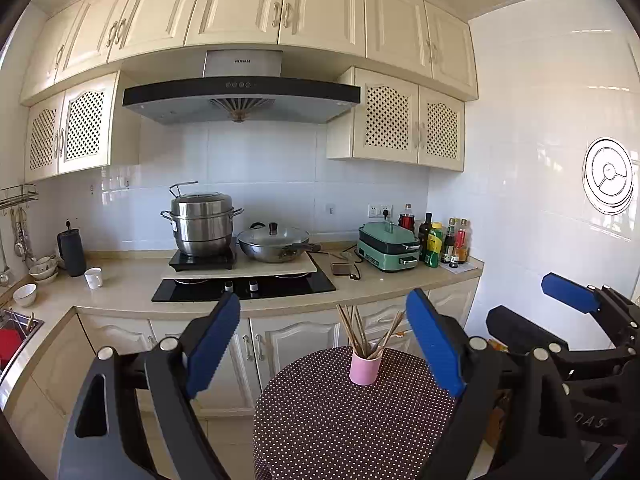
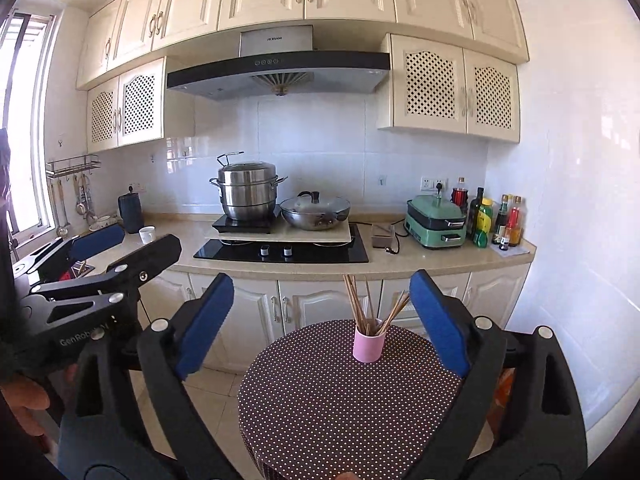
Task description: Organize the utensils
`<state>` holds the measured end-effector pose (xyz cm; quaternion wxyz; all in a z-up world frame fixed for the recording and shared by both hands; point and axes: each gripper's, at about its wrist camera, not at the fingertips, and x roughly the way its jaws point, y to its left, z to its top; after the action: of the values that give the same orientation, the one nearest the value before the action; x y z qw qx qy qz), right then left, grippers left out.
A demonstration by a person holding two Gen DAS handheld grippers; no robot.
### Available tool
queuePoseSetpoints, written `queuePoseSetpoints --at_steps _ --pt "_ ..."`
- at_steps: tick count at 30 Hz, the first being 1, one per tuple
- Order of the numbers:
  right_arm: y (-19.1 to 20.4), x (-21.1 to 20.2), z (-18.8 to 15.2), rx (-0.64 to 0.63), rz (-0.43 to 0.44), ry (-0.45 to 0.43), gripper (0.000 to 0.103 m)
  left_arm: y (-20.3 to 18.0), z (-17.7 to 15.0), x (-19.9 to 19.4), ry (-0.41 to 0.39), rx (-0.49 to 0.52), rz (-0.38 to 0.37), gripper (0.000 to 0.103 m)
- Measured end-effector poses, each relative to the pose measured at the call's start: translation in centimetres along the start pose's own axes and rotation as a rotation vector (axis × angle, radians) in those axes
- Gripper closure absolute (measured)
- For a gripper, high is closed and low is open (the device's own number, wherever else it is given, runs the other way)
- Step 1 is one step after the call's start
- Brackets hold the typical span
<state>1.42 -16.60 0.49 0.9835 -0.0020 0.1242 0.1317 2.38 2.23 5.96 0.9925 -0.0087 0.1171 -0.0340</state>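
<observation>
Both tongs hang wide and empty above the near side of a round tabletop (image 1: 320,420) draped in brown cloth with white polka dots. The left tongs (image 1: 324,344) and right tongs (image 2: 322,320) frame a pink cup (image 1: 365,368) that stands upright near the far edge of the cloth, well apart from the blue pads (image 1: 214,344). The cloth between tongs and cup lies bare, and a strip of tiled floor (image 2: 208,392) separates the tabletop from the cream cabinets (image 1: 280,344). Thin wooden chopsticks (image 1: 352,328) stand in the cup, long axes near vertical, tips fanned upward and outward: one bunch leans left, another right. Behind, on the stone counter (image 1: 132,292), a steel steamer pot (image 1: 202,224) and a lidded wok (image 1: 274,244) sit above a black glass hob (image 1: 280,290).
</observation>
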Motion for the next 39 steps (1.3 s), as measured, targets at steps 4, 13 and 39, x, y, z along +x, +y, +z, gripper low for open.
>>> queuePoseSetpoints --at_steps 4,13,39 --pt "0.0 -0.9 0.4 -0.022 -0.019 -0.021 0.011 -0.5 0.2 -0.5 -0.006 -0.005 0.001 0.019" --pt "-0.2 -1.5 0.2 -0.019 -0.029 -0.038 0.009 -0.7 0.2 -0.3 -0.008 0.004 0.002 0.019" --pt "0.0 -1.4 0.3 -0.031 -0.041 -0.046 0.008 -0.9 0.0 -0.6 -0.06 0.045 0.024 0.017"
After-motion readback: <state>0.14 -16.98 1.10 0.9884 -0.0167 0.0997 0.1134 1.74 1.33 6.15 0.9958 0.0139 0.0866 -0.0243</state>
